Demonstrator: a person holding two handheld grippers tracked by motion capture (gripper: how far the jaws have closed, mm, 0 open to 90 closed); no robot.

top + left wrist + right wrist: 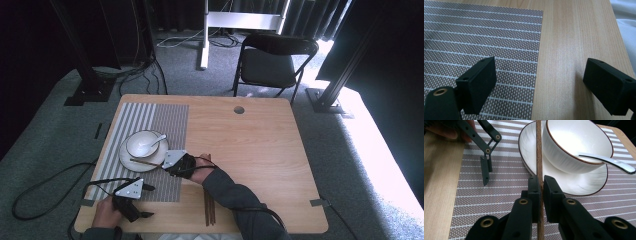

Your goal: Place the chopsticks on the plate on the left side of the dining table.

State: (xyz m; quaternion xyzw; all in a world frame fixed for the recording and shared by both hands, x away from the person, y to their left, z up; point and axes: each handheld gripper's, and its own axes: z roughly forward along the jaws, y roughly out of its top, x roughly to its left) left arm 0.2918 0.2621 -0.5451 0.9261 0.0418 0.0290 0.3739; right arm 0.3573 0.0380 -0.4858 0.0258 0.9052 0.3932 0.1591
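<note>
A white bowl [142, 142] with a white spoon [156, 141] in it stands on a white plate [127, 159] on the striped placemat [150, 117]. My right gripper [541, 180] is shut on a wooden chopstick [539, 150] that reaches over the plate's rim [584, 182] beside the bowl [574, 142]; the high view has that gripper [167, 161] at the plate's right edge. My left gripper [539, 75] stands open with nothing between its jaws, over the placemat's [486, 37] near right edge, low left in the high view [149, 201].
More wooden chopsticks [209, 210] lie on the bare table under the right forearm. The table [260, 145] has a small round hole [239, 109] near its far edge. A black folding chair [272, 62] stands behind it. Cables trail off the table's left side.
</note>
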